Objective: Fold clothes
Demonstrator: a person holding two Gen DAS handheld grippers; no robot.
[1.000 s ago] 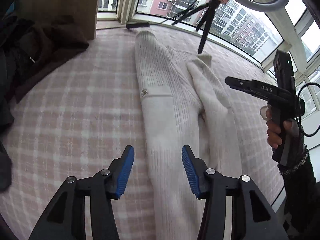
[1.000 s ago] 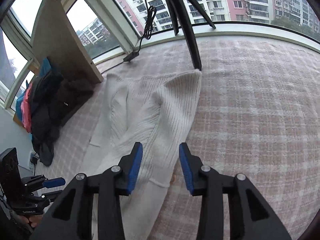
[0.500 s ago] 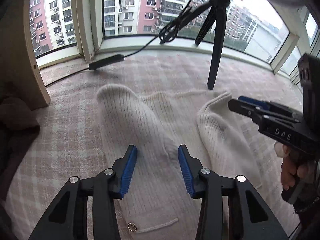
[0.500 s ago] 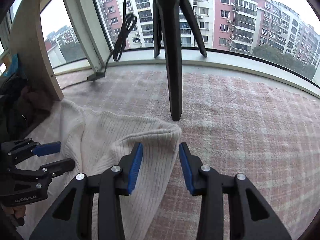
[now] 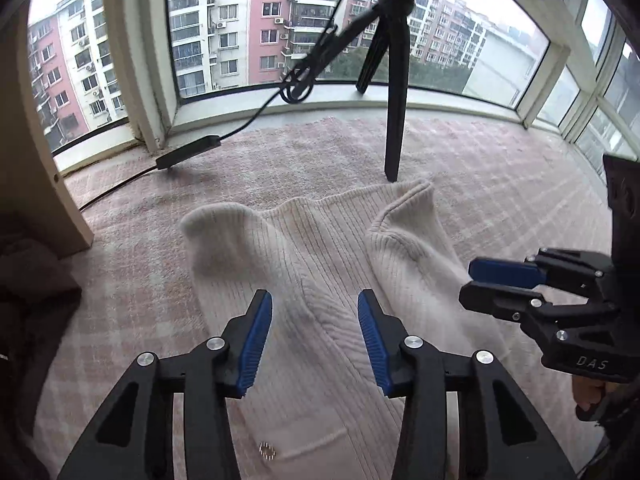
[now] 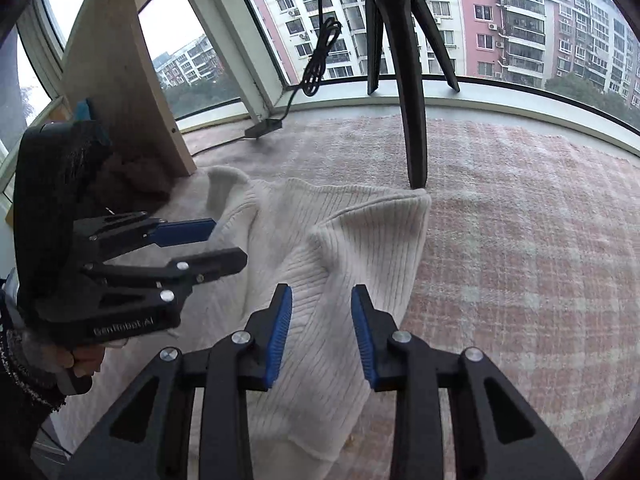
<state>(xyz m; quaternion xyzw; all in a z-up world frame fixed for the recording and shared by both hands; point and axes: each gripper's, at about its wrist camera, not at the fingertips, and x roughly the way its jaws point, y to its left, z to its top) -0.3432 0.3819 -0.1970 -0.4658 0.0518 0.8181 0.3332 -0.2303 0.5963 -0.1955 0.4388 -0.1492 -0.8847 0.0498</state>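
A cream ribbed knit garment (image 5: 320, 264) lies lengthwise on the pink checked blanket (image 5: 132, 296), its two rounded far corners pointing at the window. My left gripper (image 5: 314, 332) hovers open above the garment's middle, nothing between its blue pads. In the right wrist view the same garment (image 6: 344, 248) spreads under my right gripper (image 6: 320, 332), which is open over the right-hand fold. The right gripper (image 5: 500, 284) also shows at the right edge of the left wrist view, and the left gripper (image 6: 208, 244) at the left of the right wrist view.
A black tripod leg (image 5: 394, 120) stands on the blanket just beyond the garment's far right corner. A cable and black adapter (image 5: 188, 152) lie by the window sill. A wooden panel (image 6: 128, 92) and dark clothes (image 6: 132, 176) sit at the left.
Both grippers have moved forward along the garment toward its far end by the window and come closer together. Both stay open.
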